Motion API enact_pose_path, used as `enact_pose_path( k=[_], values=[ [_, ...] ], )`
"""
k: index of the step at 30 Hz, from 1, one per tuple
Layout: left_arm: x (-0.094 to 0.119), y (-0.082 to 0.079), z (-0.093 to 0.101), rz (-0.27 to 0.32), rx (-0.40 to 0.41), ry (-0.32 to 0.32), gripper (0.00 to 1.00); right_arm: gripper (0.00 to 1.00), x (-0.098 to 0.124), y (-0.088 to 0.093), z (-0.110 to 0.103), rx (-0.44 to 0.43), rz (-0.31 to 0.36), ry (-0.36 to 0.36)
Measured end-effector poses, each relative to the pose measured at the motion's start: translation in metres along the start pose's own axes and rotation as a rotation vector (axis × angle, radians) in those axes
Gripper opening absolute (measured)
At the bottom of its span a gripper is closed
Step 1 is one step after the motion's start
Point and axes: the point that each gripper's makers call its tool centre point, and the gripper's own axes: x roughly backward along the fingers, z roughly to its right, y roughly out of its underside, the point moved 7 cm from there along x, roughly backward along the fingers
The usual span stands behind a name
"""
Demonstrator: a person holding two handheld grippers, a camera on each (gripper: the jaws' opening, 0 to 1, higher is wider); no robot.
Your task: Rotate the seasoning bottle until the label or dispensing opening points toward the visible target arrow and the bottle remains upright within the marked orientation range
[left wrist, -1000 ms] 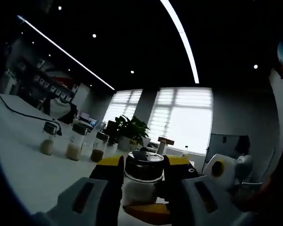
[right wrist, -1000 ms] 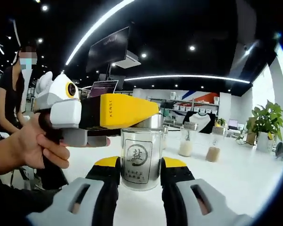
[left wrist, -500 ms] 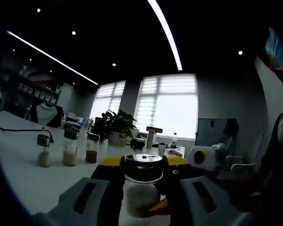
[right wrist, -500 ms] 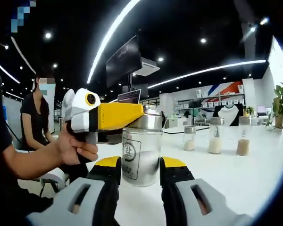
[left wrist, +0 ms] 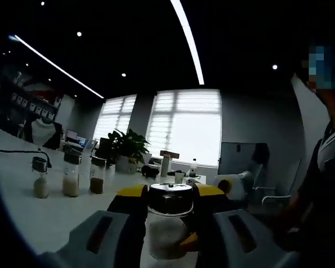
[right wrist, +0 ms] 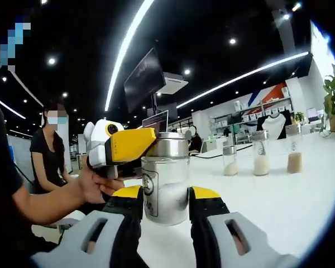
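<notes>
The left claw [left wrist: 170, 209] grips the upright seasoning bottle [left wrist: 168, 220] on the white table [left wrist: 33, 215].

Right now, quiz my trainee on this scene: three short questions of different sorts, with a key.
1. True or false: the seasoning bottle lies on its side.
2. How many small jars stand in a row on the white table behind it?
3. The left gripper holds the bottle at its: A) lid B) base C) label.

Key: 1 false, it stands upright between the right gripper jaws. 2 three. 3 A.
</notes>
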Motion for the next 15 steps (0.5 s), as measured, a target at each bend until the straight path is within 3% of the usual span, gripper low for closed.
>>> enact_pose_path(
  k=[3,8,9,15],
  values=[
    [0.001,0.000,0.003,0.007,-0.010,-0.025,0.33,0.30,0.000,-0.001,-0.001,0.044,-0.001,0.036],
    [0.001,0.002,0.006,-0.013,-0.032,-0.130,0.34,0.29,-0.003,0.002,-0.002,0.102,0.006,0.098],
    [0.002,0.004,0.006,-0.035,-0.027,-0.171,0.34,0.29,-0.004,0.004,-0.001,0.105,-0.002,0.104],
    [0.002,0.010,0.006,-0.041,-0.049,-0.234,0.34,0.30,-0.007,0.011,0.002,0.087,-0.010,0.128]
  ],
)
